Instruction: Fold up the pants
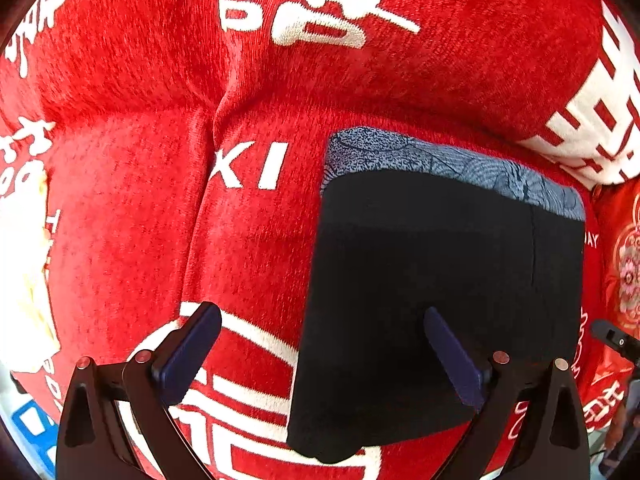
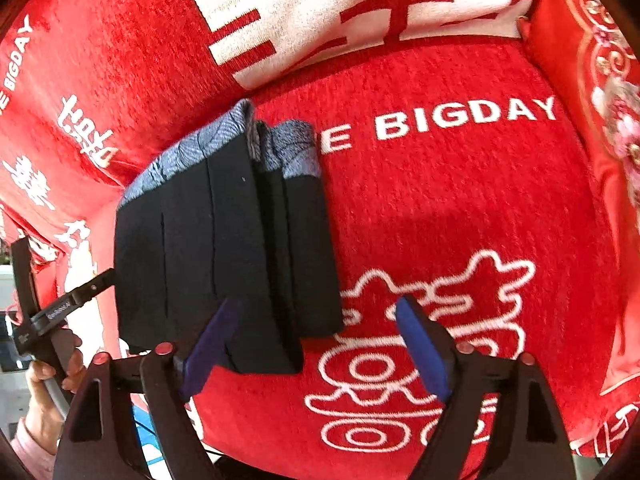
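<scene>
**Black pants folded, both tongs spread wide**

Black fabric, the pants [image 1: 440, 292] lie as a compact stack on the red cushion [image 1: 140, 160], waistband toward its back edge. Snagging a layer could undo the fold. The left gripper [image 1: 326, 354], wide and empty, straddles the stack's left edge; the right gripper [image 2: 316, 344], likewise, its right.

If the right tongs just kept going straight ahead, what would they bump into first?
Probably the red blanket. The right tongs stand open, and the gap points mostly at bare red fabric just right of the folded black pants; the left finger might graze the pants' edge. Depth is unclear.
</scene>
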`<action>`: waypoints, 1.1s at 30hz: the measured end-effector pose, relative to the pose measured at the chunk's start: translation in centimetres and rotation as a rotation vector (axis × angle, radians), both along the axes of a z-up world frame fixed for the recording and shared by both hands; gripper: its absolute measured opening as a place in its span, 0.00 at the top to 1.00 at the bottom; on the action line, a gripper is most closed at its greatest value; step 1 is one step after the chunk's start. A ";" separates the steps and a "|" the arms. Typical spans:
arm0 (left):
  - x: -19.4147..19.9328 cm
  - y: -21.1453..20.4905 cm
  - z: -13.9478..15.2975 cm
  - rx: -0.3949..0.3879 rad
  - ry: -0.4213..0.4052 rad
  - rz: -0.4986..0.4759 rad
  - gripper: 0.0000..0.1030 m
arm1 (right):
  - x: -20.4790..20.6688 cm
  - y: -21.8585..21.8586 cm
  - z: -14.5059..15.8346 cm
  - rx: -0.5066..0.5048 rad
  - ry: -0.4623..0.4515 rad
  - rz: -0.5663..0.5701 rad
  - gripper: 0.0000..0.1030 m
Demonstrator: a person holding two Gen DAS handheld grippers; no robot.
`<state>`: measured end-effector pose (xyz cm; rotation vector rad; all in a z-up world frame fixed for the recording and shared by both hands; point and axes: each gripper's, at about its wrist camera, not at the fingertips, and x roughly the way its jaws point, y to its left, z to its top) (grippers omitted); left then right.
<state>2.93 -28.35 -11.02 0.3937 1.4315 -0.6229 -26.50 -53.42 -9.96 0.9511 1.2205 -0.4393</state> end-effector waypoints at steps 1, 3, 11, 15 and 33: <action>0.1 -0.1 -0.1 -0.002 0.003 0.003 0.01 | 0.2 -0.2 -0.2 0.010 -0.010 -0.003 0.16; 0.6 -0.3 -0.5 -0.008 0.011 0.008 0.01 | 0.6 -0.4 -0.6 0.019 -0.032 -0.005 0.16; 1.5 -0.8 -1.6 -0.026 0.058 -0.009 0.01 | 1.6 -1.7 -2.7 0.100 -0.066 -0.016 0.15; 1.9 -1.2 -2.2 -0.063 0.098 -0.022 0.01 | 1.7 -2.2 -3.5 0.157 -0.102 0.000 0.09; 1.1 -5.2 -5.0 -0.168 0.202 -0.183 0.01 | 6.5 -1.4 -7.1 0.264 -0.209 0.207 0.08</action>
